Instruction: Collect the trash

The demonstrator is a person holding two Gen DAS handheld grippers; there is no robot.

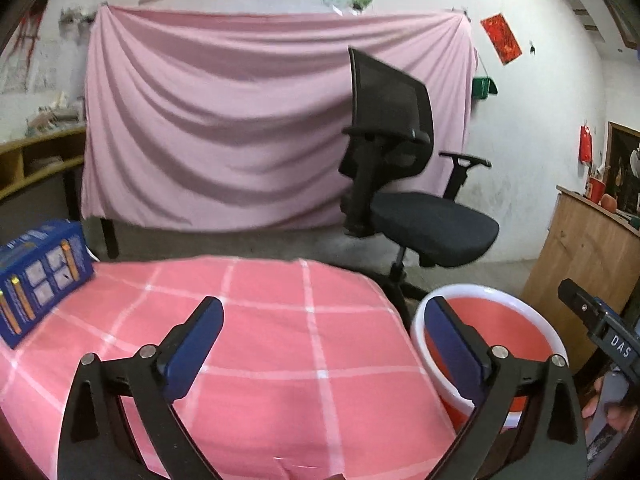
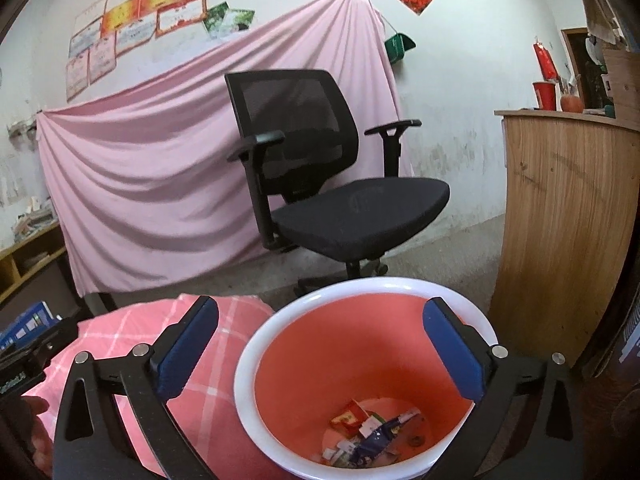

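Both grippers (image 1: 324,344) (image 2: 320,344) gape, fingers bare; wrappers (image 2: 368,432) lie inside bin (image 2: 360,292).

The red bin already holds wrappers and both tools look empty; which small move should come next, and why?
Probably swing the left tool toward the blue box, the only item left on the checked cloth; the right tool hangs open over the bin.
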